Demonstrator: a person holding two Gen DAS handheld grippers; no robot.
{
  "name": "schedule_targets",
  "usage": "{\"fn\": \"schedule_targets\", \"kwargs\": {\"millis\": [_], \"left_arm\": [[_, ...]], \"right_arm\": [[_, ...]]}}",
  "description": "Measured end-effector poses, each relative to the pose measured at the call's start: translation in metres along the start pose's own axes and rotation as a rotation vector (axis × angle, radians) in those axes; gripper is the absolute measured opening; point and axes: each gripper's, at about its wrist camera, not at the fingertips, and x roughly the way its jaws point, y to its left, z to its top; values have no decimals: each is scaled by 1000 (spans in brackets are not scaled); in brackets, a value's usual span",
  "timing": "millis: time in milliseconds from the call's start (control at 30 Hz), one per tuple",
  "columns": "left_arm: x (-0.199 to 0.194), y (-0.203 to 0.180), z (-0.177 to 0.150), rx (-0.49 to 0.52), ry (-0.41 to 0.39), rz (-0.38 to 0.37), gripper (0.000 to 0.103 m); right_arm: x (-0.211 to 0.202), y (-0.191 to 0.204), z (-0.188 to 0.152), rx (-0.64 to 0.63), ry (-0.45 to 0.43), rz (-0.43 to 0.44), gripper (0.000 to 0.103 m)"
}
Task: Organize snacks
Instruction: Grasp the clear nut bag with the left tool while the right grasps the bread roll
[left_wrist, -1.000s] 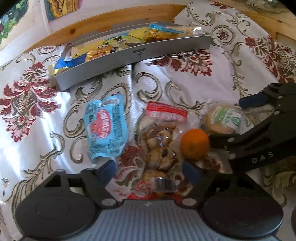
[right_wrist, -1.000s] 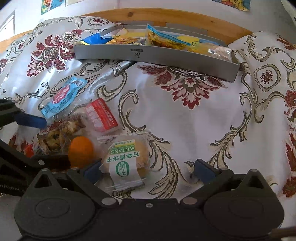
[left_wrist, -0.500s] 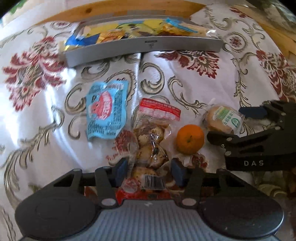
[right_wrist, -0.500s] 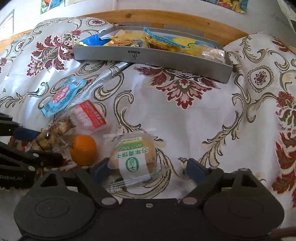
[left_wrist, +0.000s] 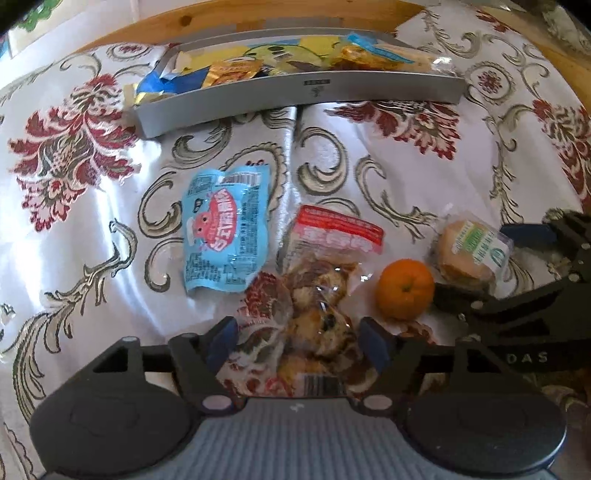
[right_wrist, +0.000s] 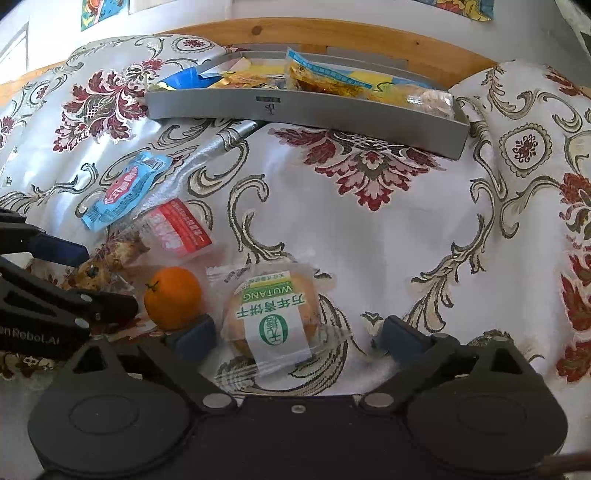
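Low over the cloth, left gripper straddles the pastry bag; right gripper straddles the wrapped cake.

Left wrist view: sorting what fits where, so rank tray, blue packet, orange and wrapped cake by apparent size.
1. Tray
2. Blue packet
3. Wrapped cake, partly hidden by the right gripper
4. Orange

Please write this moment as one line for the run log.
left gripper: open around clear snack bag | right gripper: open around wrapped pastry

Clear bag of pastries near end hidden behind left tongs, blue packet print blurred
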Motion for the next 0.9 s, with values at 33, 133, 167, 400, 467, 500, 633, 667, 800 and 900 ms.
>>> {"fn": "schedule_targets", "kwargs": {"millis": [33, 133, 167, 400, 467, 500, 633, 667, 800, 900], "left_arm": [[1, 1, -1, -6, -3, -6, 78], [0, 1, -3, -9, -12, 1, 78], [0, 0, -4, -12, -15, 5, 78], [-5, -4, -9, -18, -41, -10, 61], [-5, -5, -9, -23, -38, -13, 59], [-5, -5, -9, -26, -37, -16, 56], [-9, -5, -9, -59, -30, -23, 53], [-10, -5, -10, -67, -31, -22, 52], [-16, -5, -15, -131, -29, -27, 51], [-24, -2, -21, -168, -37, -46, 50]], "right_arm": [[0, 0, 0, 1, 1, 2, 99], [-1, 0, 0, -2, 0, 1, 99], [-1, -1, 0, -1, 0, 2, 99], [-7, 3, -3, -15, -20, -4, 88], [-9, 6, -3, -29, -29, -4, 79], [-10, 7, -4, -35, -33, 1, 77], [-13, 10, -5, -53, -46, -3, 66], [-13, 10, -5, -55, -48, -4, 66], [-15, 14, -5, -74, -60, -21, 65], [-17, 19, -6, -106, -73, -40, 65]]}}
